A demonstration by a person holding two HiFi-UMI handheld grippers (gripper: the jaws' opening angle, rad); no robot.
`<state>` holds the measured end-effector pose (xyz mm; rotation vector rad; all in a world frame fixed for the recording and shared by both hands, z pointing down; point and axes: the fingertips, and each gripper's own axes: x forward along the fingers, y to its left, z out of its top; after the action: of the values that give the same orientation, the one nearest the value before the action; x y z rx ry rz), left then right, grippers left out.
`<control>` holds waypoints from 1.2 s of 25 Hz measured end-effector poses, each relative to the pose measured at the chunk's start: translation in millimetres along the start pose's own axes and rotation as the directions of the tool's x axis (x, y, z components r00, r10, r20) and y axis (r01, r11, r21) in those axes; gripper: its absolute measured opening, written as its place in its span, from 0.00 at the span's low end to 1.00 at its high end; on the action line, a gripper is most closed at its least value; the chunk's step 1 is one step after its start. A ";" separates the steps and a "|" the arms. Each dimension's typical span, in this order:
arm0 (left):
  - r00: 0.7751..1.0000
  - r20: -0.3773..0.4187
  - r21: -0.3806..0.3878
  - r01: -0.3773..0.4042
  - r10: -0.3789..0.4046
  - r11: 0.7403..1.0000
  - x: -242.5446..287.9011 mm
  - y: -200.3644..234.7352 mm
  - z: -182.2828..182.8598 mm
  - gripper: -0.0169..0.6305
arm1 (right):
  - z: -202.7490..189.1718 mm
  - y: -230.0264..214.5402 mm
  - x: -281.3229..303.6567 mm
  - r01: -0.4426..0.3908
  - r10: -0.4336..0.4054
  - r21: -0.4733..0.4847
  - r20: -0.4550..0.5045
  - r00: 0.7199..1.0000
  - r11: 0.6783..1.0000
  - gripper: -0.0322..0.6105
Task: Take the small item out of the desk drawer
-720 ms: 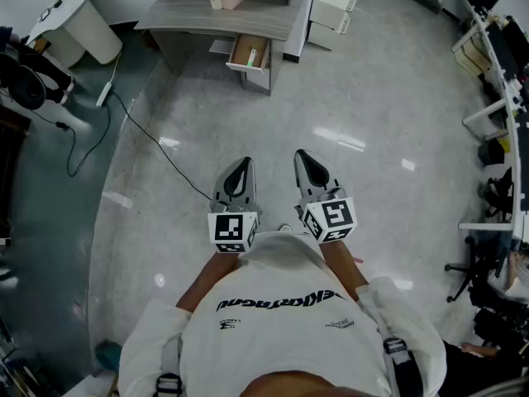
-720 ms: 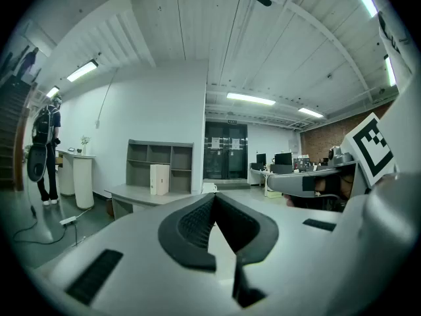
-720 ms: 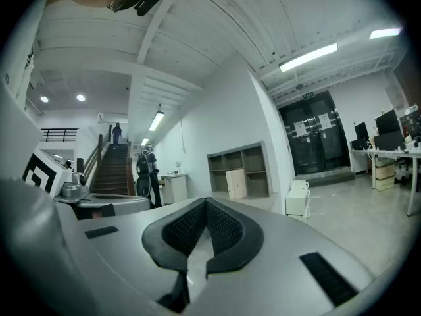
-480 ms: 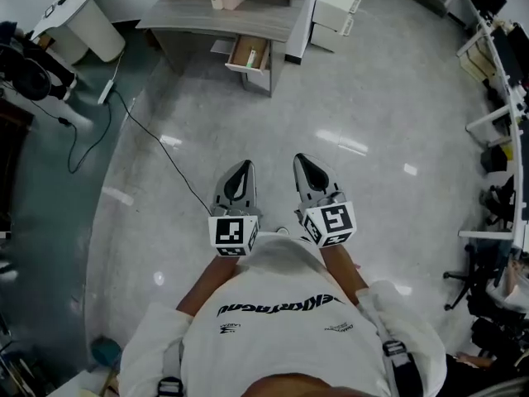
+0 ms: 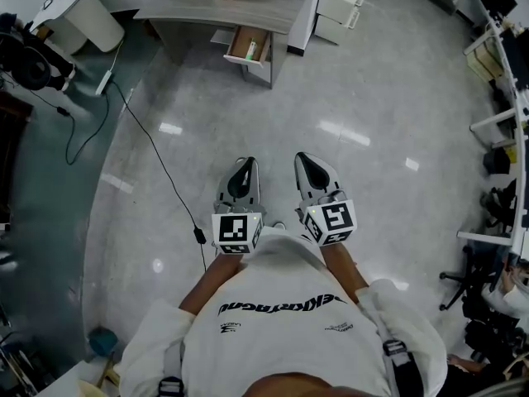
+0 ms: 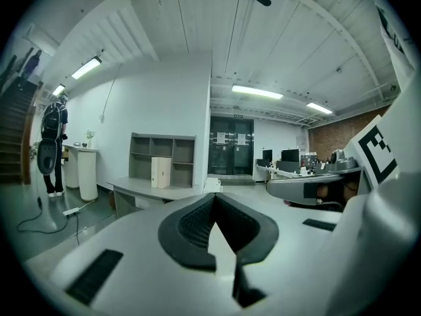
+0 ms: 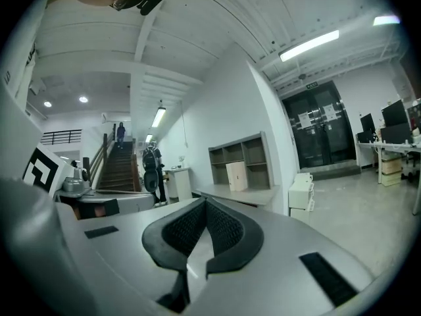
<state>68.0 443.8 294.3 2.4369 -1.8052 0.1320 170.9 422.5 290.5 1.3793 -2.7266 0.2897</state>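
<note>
- Both tongs are pressed together and pinch nothing. Left tongs (image 5: 241,177) and right tongs (image 5: 312,172) sit side by side at the lower centre of the head view, just ahead of the person (image 5: 281,304), tips aimed at the top of the frame.
- In each gripper view the dark pads meet at the tip, with nothing between them.
- Counter (image 5: 223,7) lies along the top edge of the head view, well apart from both tongs, with open floor (image 5: 248,114) between.
- Drawer (image 5: 263,50) stands open at the counter's front, pulled out toward the person. Its long axis runs roughly top to bottom of the frame.
- Item (image 5: 250,50), pale with a touch of green, lies inside the drawer. It is too small to make out its shape, though it seems to lie along the drawer's length.
- The item lies almost straight above the left tongs in the frame, and up and to the left of the right tongs, so the left hand looks slightly nearer.
- Reaching it likely calls for walking closer first, then spreading one pair of tongs over the drawer.
</note>
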 end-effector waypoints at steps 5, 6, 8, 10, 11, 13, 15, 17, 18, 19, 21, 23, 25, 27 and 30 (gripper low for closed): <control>1.000 0.000 -0.012 0.002 -0.002 1.000 39.7 24.2 -8.0 0.05 | -6.0 -18.8 41.9 0.005 -0.005 -0.007 -0.016 1.000 1.000 0.10; 1.000 0.002 -0.012 0.002 -0.002 1.000 49.5 31.4 -7.8 0.05 | -4.9 -22.2 53.4 0.006 -0.006 -0.009 -0.016 1.000 1.000 0.10; 1.000 0.001 -0.010 -0.004 0.004 1.000 71.0 49.6 -7.0 0.05 | -2.2 -28.5 79.9 0.005 -0.005 -0.015 -0.017 1.000 1.000 0.10; 1.000 -0.004 -0.011 -0.016 0.016 1.000 95.3 71.2 -6.1 0.05 | 0.9 -35.5 109.9 0.004 -0.005 -0.021 -0.026 1.000 1.000 0.10; 1.000 -0.007 -0.013 -0.019 0.019 1.000 109.0 82.5 -4.8 0.05 | 3.7 -39.7 125.8 0.006 -0.007 -0.024 -0.031 1.000 1.000 0.10; 1.000 -0.015 -0.015 -0.022 0.022 1.000 138.0 105.8 -0.3 0.05 | 11.9 -48.8 158.7 0.012 -0.013 -0.026 -0.038 0.999 1.000 0.10; 1.000 -0.024 -0.011 -0.014 0.014 1.000 167.8 129.4 5.7 0.05 | 21.1 -57.0 193.7 0.020 -0.022 -0.027 -0.044 0.999 0.999 0.10; 0.999 -0.037 -0.011 0.009 -0.009 1.000 197.2 153.2 10.8 0.07 | 29.1 -63.5 230.4 0.031 -0.032 -0.027 -0.052 0.998 0.999 0.10; 0.999 -0.044 -0.014 0.023 -0.023 1.000 212.7 165.1 14.3 0.14 | 33.3 -67.0 249.3 0.038 -0.039 -0.026 -0.056 0.998 0.999 0.10; 0.998 -0.050 -0.016 0.037 -0.038 0.999 228.4 176.7 18.3 0.22 | 38.1 -70.9 267.8 0.045 -0.047 -0.025 -0.060 0.997 0.999 0.10; 0.996 -0.058 -0.010 0.065 -0.065 0.998 259.6 197.9 26.2 0.25 | 48.1 -80.1 302.8 0.061 -0.062 -0.026 -0.066 0.996 0.998 0.10; 0.994 -0.064 -0.002 0.085 -0.085 0.996 289.7 217.9 31.4 0.26 | 56.3 -91.0 335.4 0.077 -0.079 -0.026 -0.070 0.994 0.997 0.10; 0.992 -0.070 0.003 0.108 -0.108 0.994 317.6 234.7 36.3 0.26 | 62.5 -102.3 364.6 0.100 -0.101 -0.023 -0.072 0.992 0.995 0.10; 0.988 -0.077 0.003 0.131 -0.131 0.991 342.1 249.3 39.8 0.27 | 67.6 -112.8 390.5 0.123 -0.124 -0.017 -0.074 0.990 0.992 0.10; 0.983 -0.089 0.004 0.162 -0.161 0.987 375.0 268.4 42.7 0.27 | 74.3 -127.3 426.1 0.149 -0.149 -0.009 -0.078 0.986 0.989 0.10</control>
<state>-79.4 5.1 310.6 2.5298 -1.5688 0.2324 21.7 -3.0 298.3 1.5270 -2.5439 0.3212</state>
